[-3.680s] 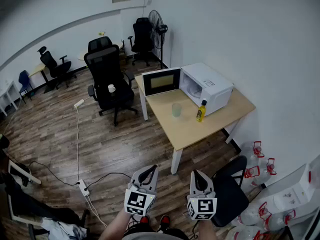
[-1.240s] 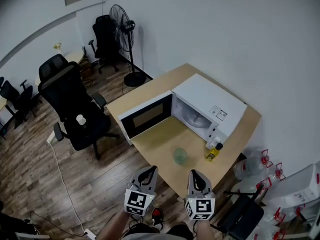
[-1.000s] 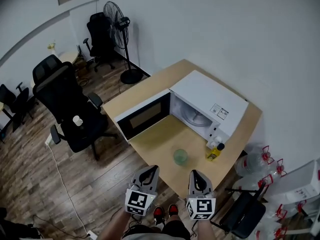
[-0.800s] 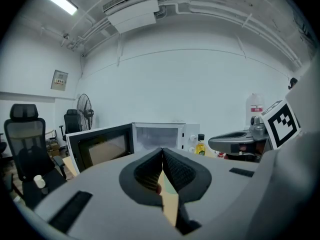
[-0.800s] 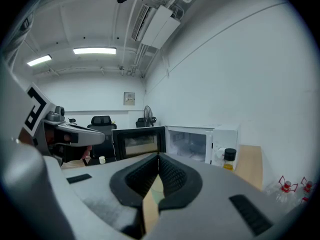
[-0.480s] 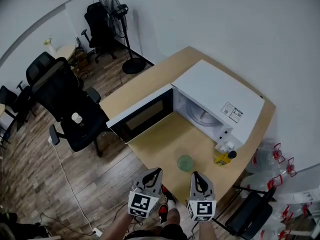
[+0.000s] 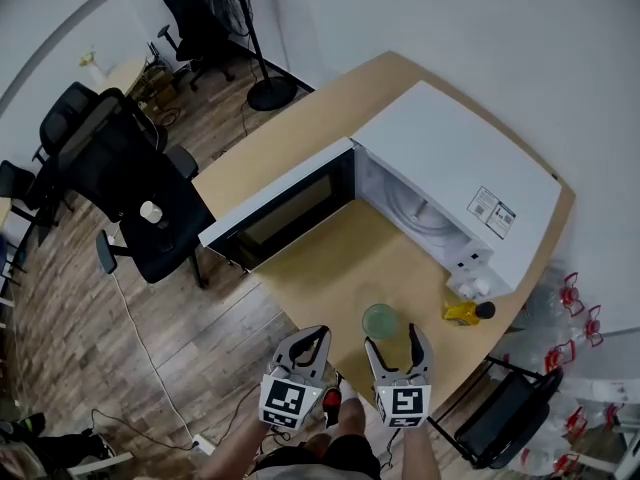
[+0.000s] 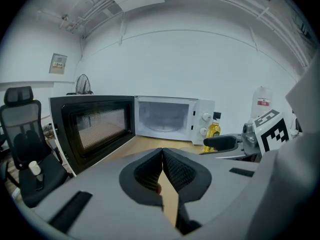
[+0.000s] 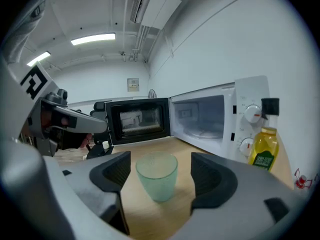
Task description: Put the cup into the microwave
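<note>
Cup [image 7: 381, 320] stands upright on the table [image 7: 325, 273], just before the open microwave [image 7: 450, 168]. Left gripper [image 7: 310, 336]: jaws pressed together, empty. Right gripper [image 7: 392, 342]: jaws have just been opening, now spread wide, cup between them untouched. Yellow bottle [image 7: 462, 312] right.

We are working with two matching tools. The left gripper [image 7: 311, 336] and the right gripper [image 7: 393, 340] are each showing a smooth light-grey shell with rounded edges. Each one is carrying a white block printed with black square markers: the left cube [image 7: 287, 403] and the right cube [image 7: 404, 404]. The pads [image 8: 178, 172] are looking dark charcoal with a fine ribbed weave, set in black curved housings. We are wearing a dark garment [image 7: 300, 462] and a shoe [image 7: 331, 402] with red on it.
</note>
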The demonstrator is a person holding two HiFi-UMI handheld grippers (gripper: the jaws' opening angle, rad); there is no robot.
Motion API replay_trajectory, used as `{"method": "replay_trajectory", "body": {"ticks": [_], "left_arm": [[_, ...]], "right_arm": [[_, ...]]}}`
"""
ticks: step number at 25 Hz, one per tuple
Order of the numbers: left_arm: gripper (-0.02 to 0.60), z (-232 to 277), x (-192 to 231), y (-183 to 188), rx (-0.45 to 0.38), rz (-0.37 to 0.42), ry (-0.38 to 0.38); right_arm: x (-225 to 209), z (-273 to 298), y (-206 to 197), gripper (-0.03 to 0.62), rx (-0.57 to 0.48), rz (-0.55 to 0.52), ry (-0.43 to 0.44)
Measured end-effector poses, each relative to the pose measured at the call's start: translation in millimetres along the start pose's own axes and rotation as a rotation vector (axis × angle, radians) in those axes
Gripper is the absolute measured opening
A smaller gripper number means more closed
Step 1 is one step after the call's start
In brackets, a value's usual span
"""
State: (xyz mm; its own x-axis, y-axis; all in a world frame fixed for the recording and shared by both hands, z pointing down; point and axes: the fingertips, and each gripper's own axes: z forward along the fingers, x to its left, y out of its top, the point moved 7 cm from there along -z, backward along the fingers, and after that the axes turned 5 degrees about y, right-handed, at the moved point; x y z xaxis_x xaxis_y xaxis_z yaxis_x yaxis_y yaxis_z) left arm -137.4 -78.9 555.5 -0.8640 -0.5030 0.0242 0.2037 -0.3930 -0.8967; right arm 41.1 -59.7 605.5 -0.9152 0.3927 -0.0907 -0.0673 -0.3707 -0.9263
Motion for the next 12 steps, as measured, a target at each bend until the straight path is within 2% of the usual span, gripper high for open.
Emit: {"method": "replay_trajectory", "body": {"ticks": [4,12], "left_arm": [[0.023,8.5,4.1,-8.8,0.023,-0.014,0.007],[0.023,20.1,15.4,-18.0,0.048,-0.033,0.025]], "right_arm": [[1.4,16.4,-16.6,0.373,0.050,0.005,0.035],[2.4,38.4,-27.1,0.374,0.081,-0.009,0.035]]}}
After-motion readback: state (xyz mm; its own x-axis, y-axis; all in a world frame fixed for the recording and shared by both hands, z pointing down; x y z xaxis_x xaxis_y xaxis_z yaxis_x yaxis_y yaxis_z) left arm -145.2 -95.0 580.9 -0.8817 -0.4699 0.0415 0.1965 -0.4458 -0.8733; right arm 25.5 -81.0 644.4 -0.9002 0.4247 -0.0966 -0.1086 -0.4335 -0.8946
